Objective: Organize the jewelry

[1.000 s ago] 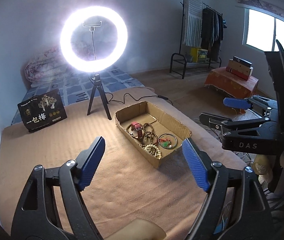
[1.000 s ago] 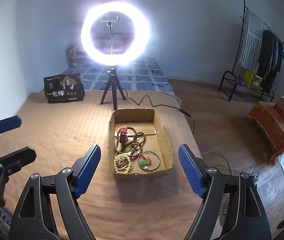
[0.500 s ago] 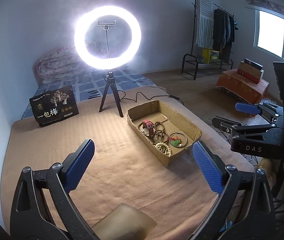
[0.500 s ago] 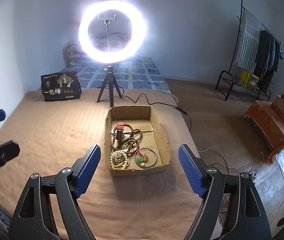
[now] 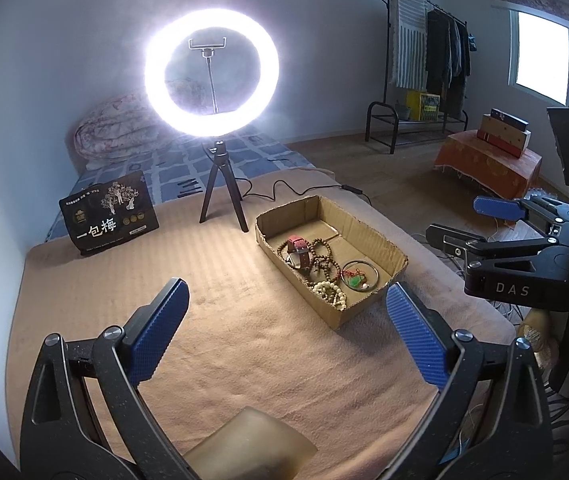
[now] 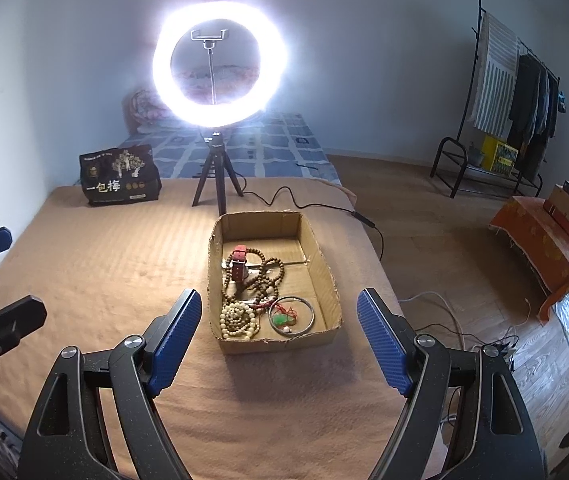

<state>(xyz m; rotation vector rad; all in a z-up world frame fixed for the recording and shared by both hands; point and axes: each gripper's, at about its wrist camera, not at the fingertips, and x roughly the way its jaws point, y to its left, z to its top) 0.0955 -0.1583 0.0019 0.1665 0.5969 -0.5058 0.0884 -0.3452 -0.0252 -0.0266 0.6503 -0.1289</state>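
Note:
An open cardboard box (image 6: 326,270) (image 5: 380,242) sits on the tan blanket. Inside it lie a red-strapped watch (image 6: 239,263) (image 5: 299,249), brown bead strings (image 6: 270,276) (image 5: 324,258), cream bead bracelets (image 6: 237,319) (image 5: 329,293) and a silver bangle with a green pendant (image 6: 291,316) (image 5: 359,276). My right gripper (image 6: 278,334) is open and empty, just short of the box's near wall. My left gripper (image 5: 284,332) is open and empty, near the box's front left. The right gripper also shows in the left wrist view (image 5: 484,222).
A lit ring light on a black tripod (image 6: 214,176) (image 5: 220,196) stands behind the box, its cable (image 6: 304,204) trailing right. A black printed bag (image 6: 118,176) (image 5: 108,214) stands at the back left. The bed edge drops to a wooden floor on the right.
Both grippers have pulled back and shifted left a little; the box sits slightly farther right in the left wrist view. Both stay open and empty.

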